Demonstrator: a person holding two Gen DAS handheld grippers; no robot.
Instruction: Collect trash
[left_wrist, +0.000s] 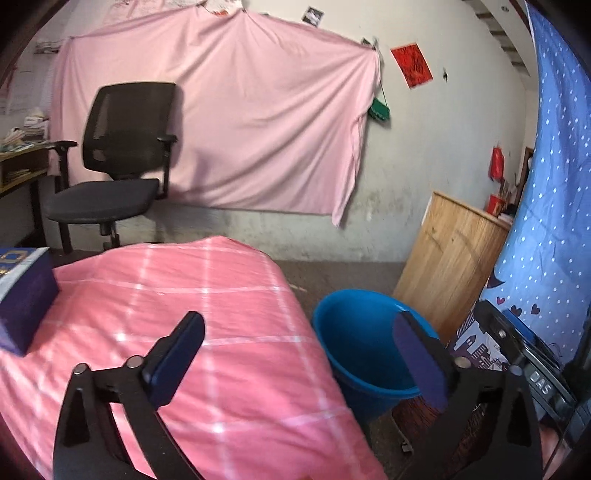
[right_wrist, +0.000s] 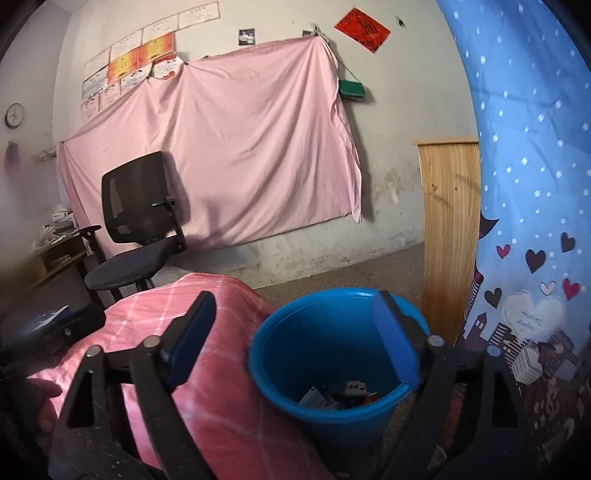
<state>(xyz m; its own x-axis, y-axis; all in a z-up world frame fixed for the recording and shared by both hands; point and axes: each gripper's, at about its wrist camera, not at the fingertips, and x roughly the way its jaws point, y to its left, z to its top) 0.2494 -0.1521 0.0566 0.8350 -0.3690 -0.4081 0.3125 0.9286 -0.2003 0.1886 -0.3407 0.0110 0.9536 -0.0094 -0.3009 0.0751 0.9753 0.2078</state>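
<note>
**Trash in the blue bin, both claws spread wide**

Trash (right_wrist: 338, 397) lies at the bottom of the blue plastic bin (right_wrist: 295, 350), which stands upright on the floor with its mouth facing up, just beside the corner of the bed covered in a pink checked bedspread (right_wrist: 221, 387). The bin's long axis runs vertically, and it tapers toward the base. The scraps look like small cartons and wrappers, though the view is too dim to tell each one apart.

The right claw (right_wrist: 293, 343) points forward and slightly down over the bin's mouth, its jaws wide apart with nothing between them. One finger hangs over the bedspread, the other over the bin's far rim.

The left claw (left_wrist: 308, 356) is likewise tipped a little downward, jaws wide and empty. It sits above the bed edge, the bin (left_wrist: 354, 332) showing between its fingers toward the right one. From this view the inside bottom of the bin is hidden.

A dark blue box (left_wrist: 22, 295) rests on the bed at the left. A black office chair (left_wrist: 122, 155) stands against the wall in front of a hanging pink sheet (left_wrist: 240, 110). A wooden board (left_wrist: 450, 258) leans near a blue star-print curtain (left_wrist: 554, 184).
</note>
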